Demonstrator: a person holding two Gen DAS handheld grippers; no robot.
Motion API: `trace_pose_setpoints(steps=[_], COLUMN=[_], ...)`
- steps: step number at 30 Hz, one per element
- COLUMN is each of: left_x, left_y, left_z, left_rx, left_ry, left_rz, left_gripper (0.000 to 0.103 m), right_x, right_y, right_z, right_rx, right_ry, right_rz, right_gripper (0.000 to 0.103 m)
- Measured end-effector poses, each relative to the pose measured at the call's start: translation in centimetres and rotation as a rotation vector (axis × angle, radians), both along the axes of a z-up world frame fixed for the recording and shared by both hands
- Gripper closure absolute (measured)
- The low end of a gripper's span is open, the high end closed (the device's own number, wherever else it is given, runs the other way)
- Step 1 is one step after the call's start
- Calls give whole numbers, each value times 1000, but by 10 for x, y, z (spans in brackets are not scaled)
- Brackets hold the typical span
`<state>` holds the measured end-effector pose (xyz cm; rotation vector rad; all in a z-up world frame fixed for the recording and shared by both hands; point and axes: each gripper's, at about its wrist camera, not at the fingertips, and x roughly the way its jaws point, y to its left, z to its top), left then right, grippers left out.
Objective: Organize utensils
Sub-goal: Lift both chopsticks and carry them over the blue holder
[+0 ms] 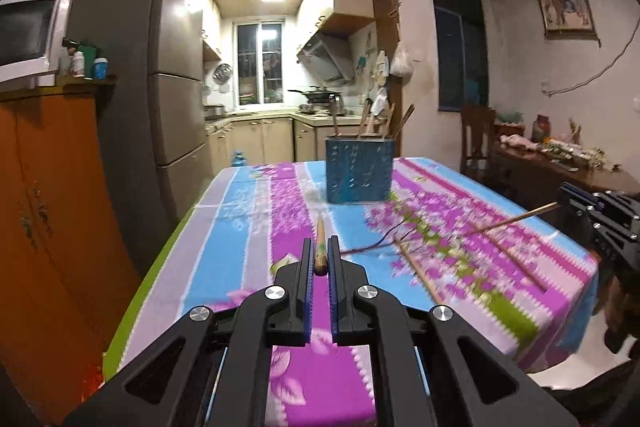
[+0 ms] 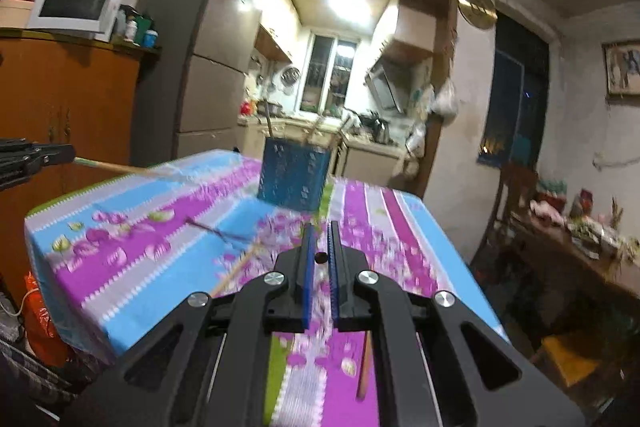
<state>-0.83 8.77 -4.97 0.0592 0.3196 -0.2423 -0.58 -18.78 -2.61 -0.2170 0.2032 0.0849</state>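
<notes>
Both closed on a chopstick each, left gripper and right gripper, we should steer tips-first into the blue holder near the desk's far edge.

You have two chopsticks lying loose on the table and two more clamped, one per gripper. One blue holder stands there.

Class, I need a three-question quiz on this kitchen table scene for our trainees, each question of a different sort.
1. True or false: the left gripper is shut on a chopstick.
2. What does the right gripper hold? A a spoon; B another chopstick; C nothing.
3. Fill in: the blue utensil holder stands on the ___.
Key: 1 true; 2 B; 3 table.
</notes>
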Motion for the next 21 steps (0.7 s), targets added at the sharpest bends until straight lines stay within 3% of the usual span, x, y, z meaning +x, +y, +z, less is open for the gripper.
trace_pose_setpoints(steps=[6,12,21], left_x=[19,36,66], left_y=[11,21,14], left_z=[40,71,101], left_rx=[-66,-144,-149], left_ry=[42,39,80], left_rz=[-53,-83,-142], left_gripper=[96,96,96], right_x=[19,42,71], right_y=[-4,-20,-32], right_z=[40,71,88], right_rx=[9,94,175], right_ry=[-30,-4,63], right_rz=[63,116,161], right_gripper=[98,98,98])
